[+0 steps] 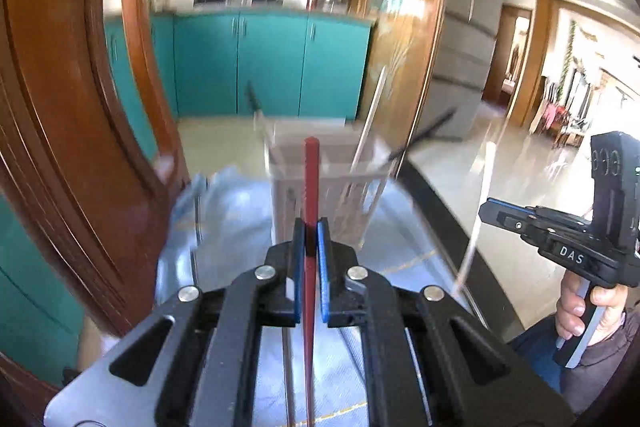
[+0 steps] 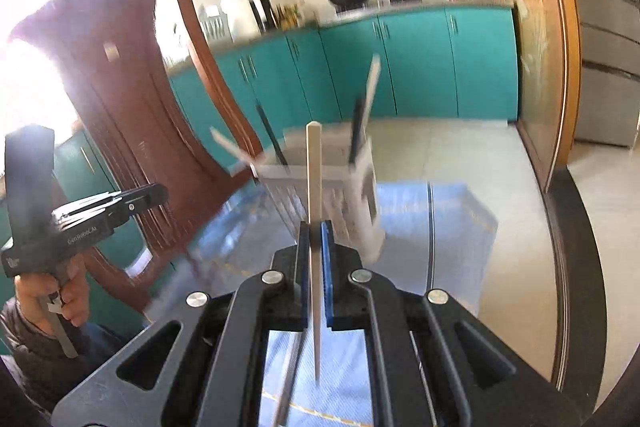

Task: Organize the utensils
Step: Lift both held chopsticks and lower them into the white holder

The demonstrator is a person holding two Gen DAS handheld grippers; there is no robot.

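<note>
My left gripper is shut on a red chopstick that points forward at a white slotted utensil holder on the glass table. My right gripper is shut on a white chopstick, held upright in front of the same holder. The holder has several black and white chopsticks leaning in it. The right gripper also shows at the right of the left wrist view, and the left gripper at the left of the right wrist view. Both views are motion-blurred.
A blue cloth lies under the glass table top. A dark wooden chair back stands at the table's left side. Teal kitchen cabinets lie beyond. The table's dark curved edge runs on the right.
</note>
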